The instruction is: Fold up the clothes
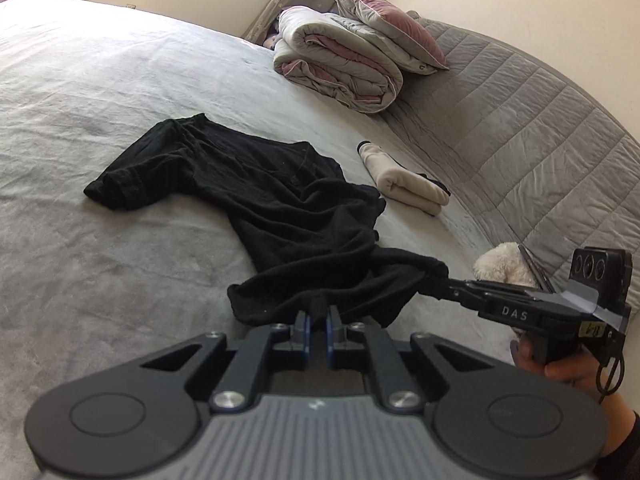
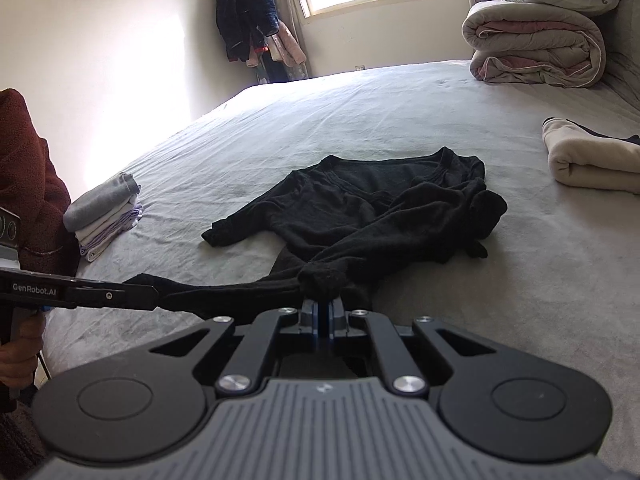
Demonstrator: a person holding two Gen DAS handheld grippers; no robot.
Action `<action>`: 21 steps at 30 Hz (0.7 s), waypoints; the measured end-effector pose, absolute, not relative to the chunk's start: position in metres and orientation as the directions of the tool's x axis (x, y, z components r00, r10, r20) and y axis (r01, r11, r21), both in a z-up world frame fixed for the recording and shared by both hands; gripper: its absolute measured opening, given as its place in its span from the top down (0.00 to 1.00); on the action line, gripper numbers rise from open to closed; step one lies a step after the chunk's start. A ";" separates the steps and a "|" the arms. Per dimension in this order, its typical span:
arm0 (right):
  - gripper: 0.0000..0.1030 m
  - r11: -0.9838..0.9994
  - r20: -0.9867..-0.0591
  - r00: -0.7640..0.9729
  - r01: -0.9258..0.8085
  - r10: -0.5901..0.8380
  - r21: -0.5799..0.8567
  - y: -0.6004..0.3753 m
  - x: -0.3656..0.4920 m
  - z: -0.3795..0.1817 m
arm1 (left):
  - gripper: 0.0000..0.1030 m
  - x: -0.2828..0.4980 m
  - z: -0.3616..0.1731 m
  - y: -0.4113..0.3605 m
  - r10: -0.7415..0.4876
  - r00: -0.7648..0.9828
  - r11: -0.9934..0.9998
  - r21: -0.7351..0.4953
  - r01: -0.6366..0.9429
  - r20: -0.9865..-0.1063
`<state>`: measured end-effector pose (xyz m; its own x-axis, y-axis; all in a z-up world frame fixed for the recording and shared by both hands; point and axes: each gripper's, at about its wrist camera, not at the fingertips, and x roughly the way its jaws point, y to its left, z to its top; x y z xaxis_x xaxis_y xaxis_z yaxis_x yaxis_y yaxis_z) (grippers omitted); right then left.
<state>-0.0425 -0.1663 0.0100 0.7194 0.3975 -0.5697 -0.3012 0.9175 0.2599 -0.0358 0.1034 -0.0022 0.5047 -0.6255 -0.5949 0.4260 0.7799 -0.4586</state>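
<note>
A black short-sleeved shirt (image 1: pixel 256 184) lies crumpled on the grey bed sheet (image 1: pixel 100 92), collar end far from me. My left gripper (image 1: pixel 317 314) is shut on a bunch of its near hem. In the same view my right gripper (image 1: pixel 434 280) comes in from the right and pinches the hem a little further along. In the right wrist view the black shirt (image 2: pixel 372 204) spreads ahead, my right gripper (image 2: pixel 323 307) is shut on a wad of hem, and my left gripper (image 2: pixel 154 292) grips the stretched hem at the left.
A folded cream garment (image 1: pixel 404 180) lies to the right of the shirt. A rolled duvet with pillows (image 1: pixel 340 60) sits by the quilted headboard (image 1: pixel 520 128). A stack of folded clothes (image 2: pixel 104 216) rests near the bed's left edge. A plush toy (image 1: pixel 504 264) lies by the headboard.
</note>
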 end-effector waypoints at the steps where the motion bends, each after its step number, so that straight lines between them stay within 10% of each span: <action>1: 0.94 0.915 -0.578 0.710 -0.313 0.403 0.254 -0.166 -0.046 0.008 | 0.93 -0.039 -0.007 0.103 -0.621 0.491 0.782 -0.446 0.435 -0.611; 12: 0.96 0.902 -0.670 0.611 -0.356 0.422 0.243 -0.175 -0.067 -0.024 | 0.92 -0.049 -0.043 0.105 -0.576 0.360 0.788 -0.382 0.483 -0.734; 21: 0.97 0.934 -0.754 0.557 -0.279 0.348 0.225 -0.199 -0.067 -0.024 | 0.53 -0.026 -0.030 0.112 -0.582 0.389 0.798 -0.409 0.443 -0.714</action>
